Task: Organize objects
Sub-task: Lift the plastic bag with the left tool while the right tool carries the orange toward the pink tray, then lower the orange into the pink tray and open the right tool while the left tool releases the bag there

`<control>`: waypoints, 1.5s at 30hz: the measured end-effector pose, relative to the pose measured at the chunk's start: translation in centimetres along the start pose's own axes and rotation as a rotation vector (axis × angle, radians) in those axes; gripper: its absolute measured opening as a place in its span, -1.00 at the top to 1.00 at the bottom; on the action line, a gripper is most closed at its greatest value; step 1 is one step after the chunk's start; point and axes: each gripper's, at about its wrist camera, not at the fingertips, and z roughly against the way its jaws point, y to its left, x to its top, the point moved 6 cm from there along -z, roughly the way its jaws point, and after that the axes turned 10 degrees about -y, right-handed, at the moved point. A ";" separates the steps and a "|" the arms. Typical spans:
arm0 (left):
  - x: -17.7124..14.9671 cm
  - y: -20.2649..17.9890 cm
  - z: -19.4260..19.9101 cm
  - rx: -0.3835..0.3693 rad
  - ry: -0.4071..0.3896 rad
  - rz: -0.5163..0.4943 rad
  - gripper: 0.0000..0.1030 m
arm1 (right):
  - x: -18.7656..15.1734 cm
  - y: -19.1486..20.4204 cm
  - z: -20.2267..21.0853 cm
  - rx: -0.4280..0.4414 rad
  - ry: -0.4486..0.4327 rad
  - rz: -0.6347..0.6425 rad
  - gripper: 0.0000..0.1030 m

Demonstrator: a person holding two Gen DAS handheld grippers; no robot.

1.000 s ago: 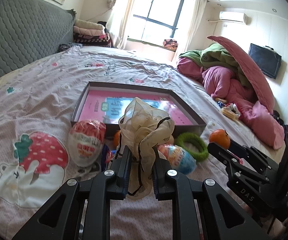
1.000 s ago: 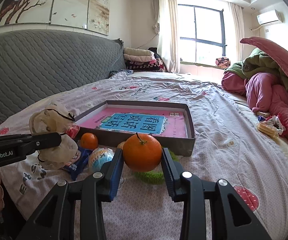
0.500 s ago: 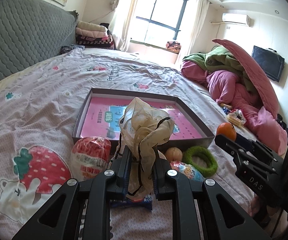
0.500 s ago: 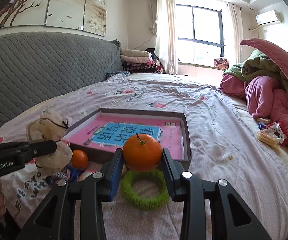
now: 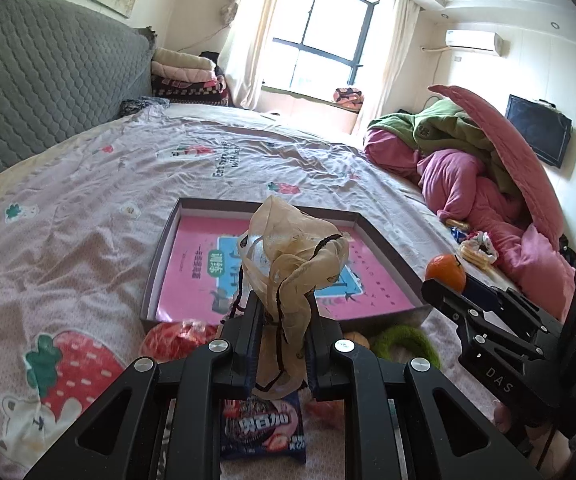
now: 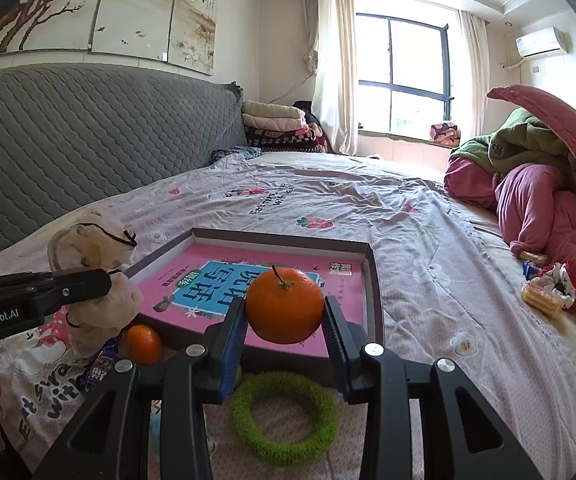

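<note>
My left gripper (image 5: 283, 312) is shut on a crumpled beige mesh bag (image 5: 294, 256) with a dark drawstring, held above the near edge of a shallow dark tray (image 5: 160, 256) with a pink printed floor. My right gripper (image 6: 285, 312) is shut on an orange (image 6: 285, 305), lifted over the tray's (image 6: 372, 280) near right corner. In the right wrist view the left gripper (image 6: 100, 284) and the bag (image 6: 92, 248) show at the left. From the left wrist view the right gripper (image 5: 434, 284) with its orange (image 5: 445, 271) stands at the right.
On the bedsheet before the tray lie a green fuzzy ring (image 6: 284, 416), a second small orange (image 6: 143, 343), a red-and-white packet (image 5: 178, 338) and a dark snack packet (image 5: 262, 428). Pink and green bedding (image 5: 480, 176) is piled at the right. A grey headboard (image 6: 88, 132) runs along the left.
Both grippers have moved forward and slightly up toward the tray, carrying the mesh bag and the orange. The loose items on the sheet have slid lower in both views.
</note>
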 end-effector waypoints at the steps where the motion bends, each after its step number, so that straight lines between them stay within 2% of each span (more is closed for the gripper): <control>1: 0.1 0.0 -0.2 -0.002 0.000 -0.003 0.64 | 0.1 -0.1 -0.2 -0.001 0.001 -0.003 0.25; 14: 1.7 2.4 -2.5 0.005 0.014 -0.021 0.64 | 0.9 -1.0 -2.7 -0.007 0.009 0.018 0.25; 24: 3.7 4.2 -5.8 -0.012 0.065 -0.014 0.63 | 1.5 -1.9 -5.7 -0.011 0.032 0.021 0.25; 37: 4.1 5.7 -10.0 -0.014 0.128 -0.013 0.63 | 0.5 -3.4 -9.6 -0.007 0.125 -0.009 0.25; 41: 3.8 6.3 -11.1 0.006 0.169 -0.004 0.63 | 0.6 -3.4 -10.5 0.001 0.137 0.008 0.25; 45: 3.2 7.2 -12.2 0.012 0.224 0.029 0.63 | 0.0 -3.8 -11.7 0.001 0.187 0.008 0.25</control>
